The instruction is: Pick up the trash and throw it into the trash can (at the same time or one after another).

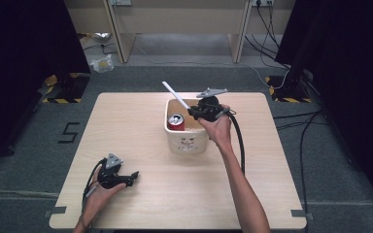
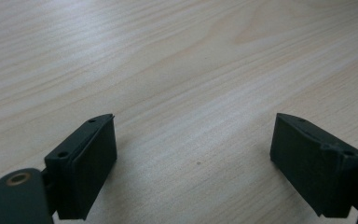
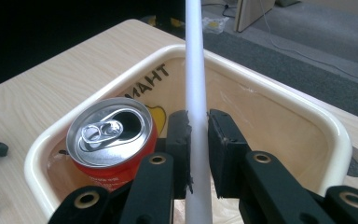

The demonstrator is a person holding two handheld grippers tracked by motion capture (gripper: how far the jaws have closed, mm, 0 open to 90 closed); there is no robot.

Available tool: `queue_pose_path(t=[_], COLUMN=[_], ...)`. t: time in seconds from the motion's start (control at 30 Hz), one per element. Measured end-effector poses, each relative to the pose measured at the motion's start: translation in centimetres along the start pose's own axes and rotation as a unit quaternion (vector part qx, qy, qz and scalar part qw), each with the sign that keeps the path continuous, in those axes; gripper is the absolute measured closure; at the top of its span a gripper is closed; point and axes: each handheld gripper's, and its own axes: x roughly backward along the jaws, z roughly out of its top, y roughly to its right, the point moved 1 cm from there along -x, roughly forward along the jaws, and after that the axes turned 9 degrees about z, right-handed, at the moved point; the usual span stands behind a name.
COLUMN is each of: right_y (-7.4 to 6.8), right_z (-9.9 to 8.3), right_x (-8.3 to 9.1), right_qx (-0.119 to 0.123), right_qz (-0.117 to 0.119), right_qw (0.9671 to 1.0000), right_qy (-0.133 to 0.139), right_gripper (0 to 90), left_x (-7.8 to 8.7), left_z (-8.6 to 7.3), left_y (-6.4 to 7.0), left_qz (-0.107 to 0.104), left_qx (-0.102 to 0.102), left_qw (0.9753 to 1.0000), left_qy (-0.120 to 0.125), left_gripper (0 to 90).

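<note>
Straw (image 3: 195, 93) clamped in right tongs (image 3: 197, 140) over tub (image 3: 340, 135); left tongs (image 2: 193, 154) agape, low.

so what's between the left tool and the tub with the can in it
Bare wooden tabletop and nothing else, as the high view shows. The left tool sits open near the table's front, apart from the cream tub holding the red soda can.

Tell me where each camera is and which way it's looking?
High view: above the person's side, looking forward and down at the table; forearms, both hands show.
Left gripper view: on the left gripper, facing bare tabletop; open jaws.
Right gripper view: on the right gripper, facing the tub; jaws clamp the white stick.
High and right views share the red can.
</note>
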Motion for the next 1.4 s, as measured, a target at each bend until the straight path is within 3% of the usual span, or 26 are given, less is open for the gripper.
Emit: queue_pose_path(t=[0.63, 1.4], right_y=[-0.3, 0.7], right_z=[-0.3, -0.7], right_x=[-1.2, 3.1], right_qx=[0.0, -0.009], right_qz=[0.007, -0.019], right_qw=[0.9992, 0.9998], right_qy=[-0.04, -0.002], right_gripper=[75.6, 44.5], left_x=[0.0, 0.0], left_z=[0.0, 0.0], left_y=[0.0, 0.0], left_qz=[0.0, 0.0], left_qx=[0.0, 0.0], left_qw=[1.0, 1.0], left_qy=[0.0, 0.0], left_gripper=[13.6, 13.6])
